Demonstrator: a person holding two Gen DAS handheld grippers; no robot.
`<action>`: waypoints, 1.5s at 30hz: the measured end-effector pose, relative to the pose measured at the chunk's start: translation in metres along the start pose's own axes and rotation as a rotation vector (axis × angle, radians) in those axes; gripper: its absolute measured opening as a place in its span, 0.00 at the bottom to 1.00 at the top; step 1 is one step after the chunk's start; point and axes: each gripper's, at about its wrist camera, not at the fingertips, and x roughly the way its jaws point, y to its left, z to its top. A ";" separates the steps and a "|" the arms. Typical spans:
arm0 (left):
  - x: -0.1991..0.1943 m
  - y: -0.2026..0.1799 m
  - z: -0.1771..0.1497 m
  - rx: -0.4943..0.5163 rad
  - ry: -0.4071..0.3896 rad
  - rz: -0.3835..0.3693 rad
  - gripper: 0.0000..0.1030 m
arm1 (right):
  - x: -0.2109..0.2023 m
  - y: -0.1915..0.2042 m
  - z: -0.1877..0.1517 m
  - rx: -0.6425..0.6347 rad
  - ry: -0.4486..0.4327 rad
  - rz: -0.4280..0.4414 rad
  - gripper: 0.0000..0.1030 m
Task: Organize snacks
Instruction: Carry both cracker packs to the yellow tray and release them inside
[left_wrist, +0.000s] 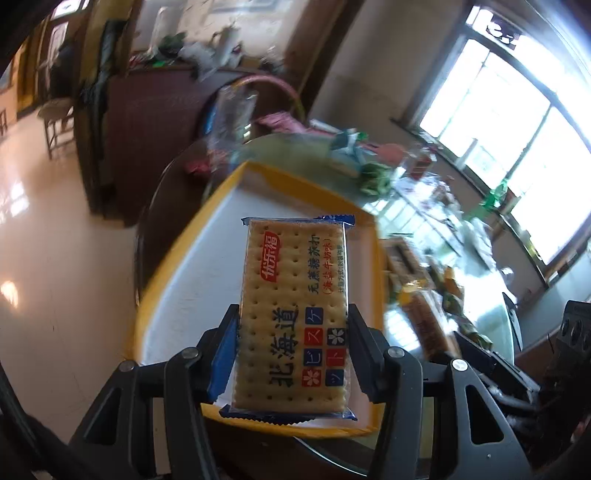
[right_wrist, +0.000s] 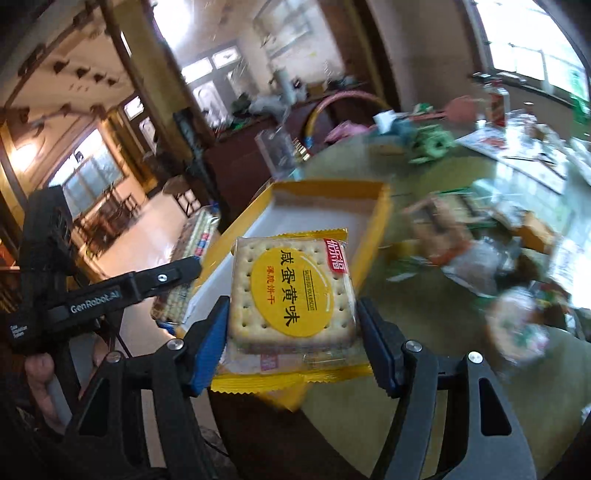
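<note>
Tabletop (right_wrist: 424, 314) comes first: dark, round and glossy, with loose snacks (right_wrist: 476, 258) crowding its right and far parts, all blurred. Its near-left edge curves away to bare floor (left_wrist: 55, 240), so open room lies to the left, off the surface, not on it.

Next is the tray (left_wrist: 192, 273), a shallow box with a yellow rim and white floor, sitting at the near-left of the tabletop with its near corner seeming to reach past the edge. Its floor looks bare, giving room to lay packs flat; the low walls are the only thing to clear.

Each pack hangs over the tray. The left tool (left_wrist: 293, 354) is clamped on the blue pack (left_wrist: 293, 314) by its long sides, near the lower end. The right tool (right_wrist: 291, 325) is clamped on the yellow pack (right_wrist: 291, 295) by its two side edges.

Both are probably light, stiff crackers in slick film, so brittle: a hard squeeze could snap them, and a weak one may let the film slide. Edge grips across the narrow width suit them. The crimped ends are floppy and poor places to hold.
</note>
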 end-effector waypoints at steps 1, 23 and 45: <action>0.006 0.005 0.002 0.002 0.014 0.013 0.53 | 0.012 0.007 0.002 -0.011 0.018 -0.002 0.66; 0.055 0.024 -0.023 0.126 0.173 0.053 0.54 | 0.096 0.048 -0.041 -0.139 0.271 -0.255 0.67; -0.025 -0.066 -0.067 0.190 -0.033 -0.098 0.79 | -0.021 -0.029 -0.054 0.062 0.004 -0.046 0.84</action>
